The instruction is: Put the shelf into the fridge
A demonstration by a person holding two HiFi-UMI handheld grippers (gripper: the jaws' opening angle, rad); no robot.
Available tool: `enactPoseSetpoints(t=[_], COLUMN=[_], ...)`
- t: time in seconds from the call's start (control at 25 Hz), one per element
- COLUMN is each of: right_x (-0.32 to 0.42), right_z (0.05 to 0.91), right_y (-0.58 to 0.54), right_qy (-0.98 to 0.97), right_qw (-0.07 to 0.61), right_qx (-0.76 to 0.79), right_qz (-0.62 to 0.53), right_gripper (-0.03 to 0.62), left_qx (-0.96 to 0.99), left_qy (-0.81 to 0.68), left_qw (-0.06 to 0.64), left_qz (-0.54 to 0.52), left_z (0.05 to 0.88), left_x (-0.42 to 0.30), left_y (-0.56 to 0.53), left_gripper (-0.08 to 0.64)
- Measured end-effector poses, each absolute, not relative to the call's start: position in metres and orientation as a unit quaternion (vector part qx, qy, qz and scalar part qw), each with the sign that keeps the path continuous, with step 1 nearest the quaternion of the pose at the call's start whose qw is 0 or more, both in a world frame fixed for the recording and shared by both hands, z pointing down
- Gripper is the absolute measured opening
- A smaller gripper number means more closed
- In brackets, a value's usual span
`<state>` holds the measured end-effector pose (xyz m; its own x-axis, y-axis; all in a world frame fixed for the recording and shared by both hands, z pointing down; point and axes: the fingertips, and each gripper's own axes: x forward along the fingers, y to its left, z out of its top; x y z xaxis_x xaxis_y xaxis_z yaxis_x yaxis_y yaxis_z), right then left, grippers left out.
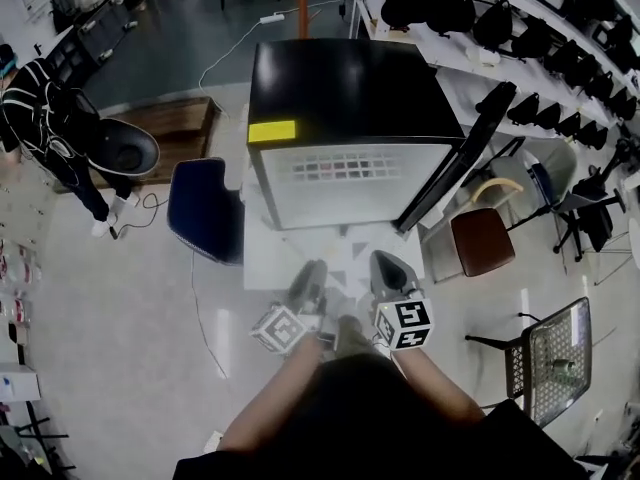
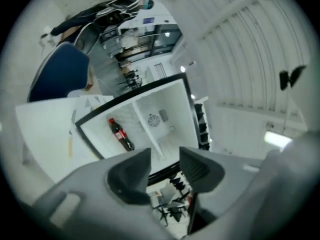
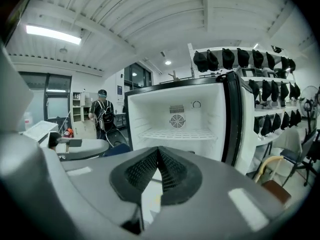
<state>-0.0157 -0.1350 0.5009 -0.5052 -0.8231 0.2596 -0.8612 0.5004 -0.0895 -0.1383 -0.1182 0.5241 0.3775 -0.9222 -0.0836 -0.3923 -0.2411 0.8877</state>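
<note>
The black-topped fridge (image 1: 345, 78) stands in front of me with its door (image 1: 455, 163) swung open to the right. A white wire shelf (image 3: 177, 134) lies level inside it, below the fan, and shows in the head view as the shelf (image 1: 345, 165). In the left gripper view the scene is rolled, and a cola bottle (image 2: 121, 135) stands in the fridge under the shelf. My left gripper (image 2: 165, 156) is open and holds nothing. My right gripper (image 3: 159, 151) is shut, tips touching, with nothing in it. Both the left gripper (image 1: 310, 273) and the right gripper (image 1: 385, 263) hang short of the fridge.
A white mat (image 1: 275, 253) lies on the floor before the fridge. A blue chair (image 1: 205, 208) stands to its left, a brown chair (image 1: 482, 240) and a mesh chair (image 1: 555, 353) to its right. A person (image 1: 45, 118) stands far left. Racks of dark gear (image 1: 540, 38) line the right.
</note>
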Motion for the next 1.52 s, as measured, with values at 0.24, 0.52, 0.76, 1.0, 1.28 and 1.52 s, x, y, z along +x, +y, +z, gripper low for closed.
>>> enactPoseSetpoints(t=[0.24, 0.52, 0.76, 1.0, 1.28, 1.52], right_x=[-0.023, -0.002, 0.03, 0.072, 0.154, 0.203], right_z=[0.497, 0.499, 0.483, 0.471, 0.467, 0.477], right_y=[-0.058, 0.005, 0.027, 0.054, 0.102, 0.142], right_qy=[-0.86, -0.854, -0.857, -0.863, -0.87, -0.879], right_qw=[0.099, 0.12, 0.114, 0.087, 0.078, 0.081], right_qx=[0.488, 0.495, 0.495, 0.492, 0.481, 0.465], right_qz=[0.108, 0.105, 0.084, 0.08, 0.08, 0.075], right_gripper=[0.001, 0.002, 0.002, 0.001, 0.0, 0.001], left_qx=[0.774, 0.773, 0.78, 0.795, 0.784, 0.77], left_qy=[-0.504, -0.526, -0.549, -0.557, -0.582, -0.604], left_qw=[0.292, 0.277, 0.227, 0.18, 0.167, 0.155], left_qz=[-0.249, -0.222, -0.196, -0.16, -0.137, -0.133], left_z=[0.484, 0.487, 0.47, 0.448, 0.449, 0.461], left_x=[-0.164, -0.171, -0.177, -0.122, -0.038, 0.017], left_y=[-0.038, 0.027, 0.06, 0.085, 0.136, 0.177], left_gripper=[0.053, 0.0, 0.002, 0.002, 0.003, 0.003])
